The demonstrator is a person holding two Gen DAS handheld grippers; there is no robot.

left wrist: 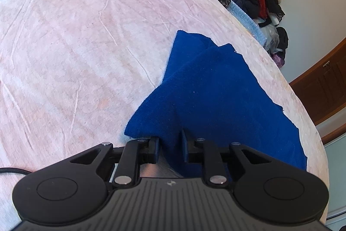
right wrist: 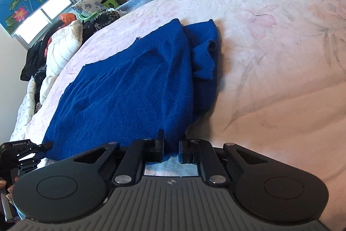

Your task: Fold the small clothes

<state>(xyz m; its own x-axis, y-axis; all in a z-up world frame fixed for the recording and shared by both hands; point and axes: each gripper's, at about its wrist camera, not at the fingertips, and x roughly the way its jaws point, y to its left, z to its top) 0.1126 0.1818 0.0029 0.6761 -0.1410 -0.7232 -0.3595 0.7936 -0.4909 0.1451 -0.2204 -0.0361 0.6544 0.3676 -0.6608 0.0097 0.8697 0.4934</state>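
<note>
Blue knitted sweater (left wrist: 207, 88) half folded on pink bed sheet (left wrist: 75, 47).
Left gripper (left wrist: 170, 149) and right gripper (right wrist: 172, 147) jaws each pinch its near hem; sleeve at 12 o'clock tucked, final fold remains.

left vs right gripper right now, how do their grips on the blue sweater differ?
The left gripper pinches a raised, tented fold of the blue sweater; the right gripper nips a flatter edge, pink bedsheet showing just behind its jaws. The left's jaws stand slightly wider around thicker fabric. Both are shut on the near edge.
</note>
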